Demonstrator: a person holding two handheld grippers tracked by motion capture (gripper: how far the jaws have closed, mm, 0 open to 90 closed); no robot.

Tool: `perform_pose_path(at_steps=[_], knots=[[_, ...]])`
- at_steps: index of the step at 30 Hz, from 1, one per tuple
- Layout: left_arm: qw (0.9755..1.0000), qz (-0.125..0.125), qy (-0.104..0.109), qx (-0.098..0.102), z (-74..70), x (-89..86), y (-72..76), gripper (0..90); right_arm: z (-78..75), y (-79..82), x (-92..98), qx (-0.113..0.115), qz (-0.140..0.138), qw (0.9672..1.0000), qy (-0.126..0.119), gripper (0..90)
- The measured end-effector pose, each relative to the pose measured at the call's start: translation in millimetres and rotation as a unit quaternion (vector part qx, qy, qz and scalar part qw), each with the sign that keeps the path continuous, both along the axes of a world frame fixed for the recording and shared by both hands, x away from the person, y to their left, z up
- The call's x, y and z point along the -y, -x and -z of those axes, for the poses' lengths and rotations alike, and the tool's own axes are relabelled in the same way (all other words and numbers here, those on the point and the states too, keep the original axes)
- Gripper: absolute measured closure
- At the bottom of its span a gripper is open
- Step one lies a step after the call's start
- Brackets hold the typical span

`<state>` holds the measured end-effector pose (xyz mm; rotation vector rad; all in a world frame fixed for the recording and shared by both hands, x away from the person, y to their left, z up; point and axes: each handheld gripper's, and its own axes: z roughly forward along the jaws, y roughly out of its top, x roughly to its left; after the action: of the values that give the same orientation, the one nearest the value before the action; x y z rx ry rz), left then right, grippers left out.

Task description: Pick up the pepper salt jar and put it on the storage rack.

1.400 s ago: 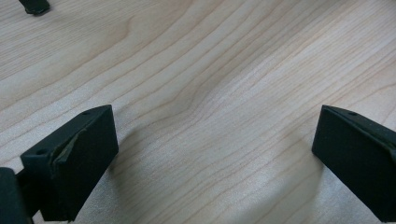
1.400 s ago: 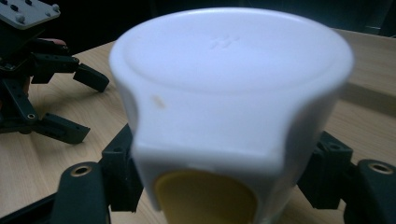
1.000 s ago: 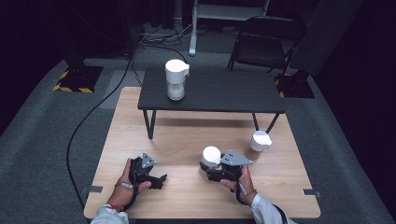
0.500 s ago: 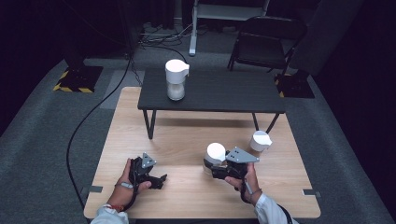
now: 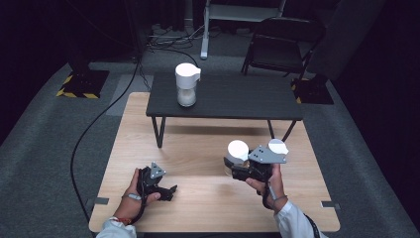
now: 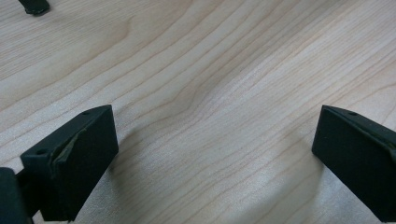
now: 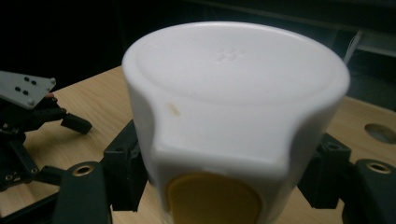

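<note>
My right gripper (image 5: pixel 233 167) is shut on a white-lidded jar (image 5: pixel 237 150), holding it by its sides over the right half of the wooden tabletop (image 5: pixel 198 148). In the right gripper view the jar (image 7: pixel 233 93) stands close up between the two black jaws, with yellow contents under the lid. A second white-lidded jar (image 5: pixel 278 146) stands just right of it, partly hidden by the gripper's grey plate. A third, taller jar (image 5: pixel 187 84) stands on the low black table (image 5: pixel 233 96). My left gripper (image 5: pixel 170 190) lies low at the front left, open (image 6: pixel 215 154) over bare wood.
The low black table spans the back of the wooden top on thin legs (image 5: pixel 159 131). A black cable (image 5: pixel 94 129) runs over the carpet at the left. A dark chair (image 5: pixel 282 44) stands behind. The left gripper (image 7: pixel 23 116) is seen in the right gripper view.
My right gripper has carried the jar to the right and farther from the front edge, closer to the second jar. The left gripper has stayed put.
</note>
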<state>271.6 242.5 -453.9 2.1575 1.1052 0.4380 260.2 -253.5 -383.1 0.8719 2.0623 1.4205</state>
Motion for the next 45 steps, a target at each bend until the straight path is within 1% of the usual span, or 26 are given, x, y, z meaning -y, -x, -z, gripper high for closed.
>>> perform_pose_path(at_steps=[5, 8, 13, 15, 16, 18, 21, 22, 23, 24, 25, 26, 29, 32, 34, 45], knots=[[1.0000, 0.000, 0.000, 0.000, 0.0, 0.0, 0.1, 0.0, -19.7, 0.5, -1.2, 0.018, 0.013, 0.9998, -0.002, 29.7], [1.0000, 0.000, 0.000, 0.000, 0.1, 0.0, 0.1, 0.1, -29.4, 0.7, -2.0, 0.028, 0.013, 0.9995, -0.001, 29.7], [1.0000, 0.000, 0.000, 0.000, 0.1, 0.0, 0.1, 0.0, -45.7, -1.9, -7.1, 0.031, 0.017, 0.9994, 0.004, 29.7], [1.0000, 0.000, 0.000, 0.000, 0.1, 0.0, 0.1, 0.1, -50.8, -4.2, -8.6, 0.031, 0.018, 0.9993, 0.003, 29.7], [1.0000, 0.000, 0.000, 0.000, 0.1, 0.0, 0.1, 0.1, -50.8, -4.2, -8.6, 0.031, 0.018, 0.9993, 0.003, 29.7], [1.0000, 0.000, 0.000, 0.000, 0.1, 0.0, 0.1, 0.1, -59.1, -7.6, -10.5, 0.032, 0.020, 0.9993, 0.004, 29.7], [1.0000, 0.000, 0.000, 0.000, 0.0, 0.0, 0.0, 0.1, -63.5, -9.7, -11.1, 0.032, 0.022, 0.9992, 0.002, 29.7], [1.0000, 0.000, 0.000, 0.000, 0.1, 0.0, 0.0, 0.1, -67.7, -10.4, -12.6, 0.034, 0.027, 0.9991, 0.002, 29.7], [1.0000, 0.000, 0.000, 0.000, 0.0, 0.0, 0.0, 0.1, -67.7, -10.4, -12.6, 0.034, 0.027, 0.9991, 0.002, 29.7], [1.0000, 0.000, 0.000, 0.000, 0.1, 0.0, 0.0, 0.0, -71.2, -11.1, -13.3, 0.038, 0.029, 0.9989, 0.003, 29.7], [1.0000, 0.000, 0.000, 0.000, 0.1, 0.0, 0.0, 0.0, -71.2, -11.1, -13.3, 0.038, 0.029, 0.9989, 0.003, 29.7], [1.0000, 0.000, 0.000, 0.000, 0.0, 0.0, 0.0, 0.1, -75.5, -12.1, -14.0, 0.041, 0.030, 0.9987, 0.001, 29.7], [1.0000, 0.000, 0.000, 0.000, 0.1, 0.0, 0.1, 0.0, -80.0, -13.1, -16.1, 0.046, 0.034, 0.9984, 0.003, 29.7], [1.0000, 0.000, 0.000, 0.000, 0.1, 0.0, 0.0, 0.0, -90.5, -15.3, -20.2, 0.053, 0.037, 0.9979, 0.005, 29.7], [1.0000, 0.000, 0.000, 0.000, 0.1, 0.0, 0.1, 0.1, -93.3, -16.1, -21.1, 0.054, 0.038, 0.9978, 0.005, 29.7], [1.0000, 0.000, 0.000, 0.000, 0.1, 0.0, 0.1, 0.0, -115.4, -29.1, -28.6, 0.065, 0.050, 0.9966, 0.006, 29.7]])
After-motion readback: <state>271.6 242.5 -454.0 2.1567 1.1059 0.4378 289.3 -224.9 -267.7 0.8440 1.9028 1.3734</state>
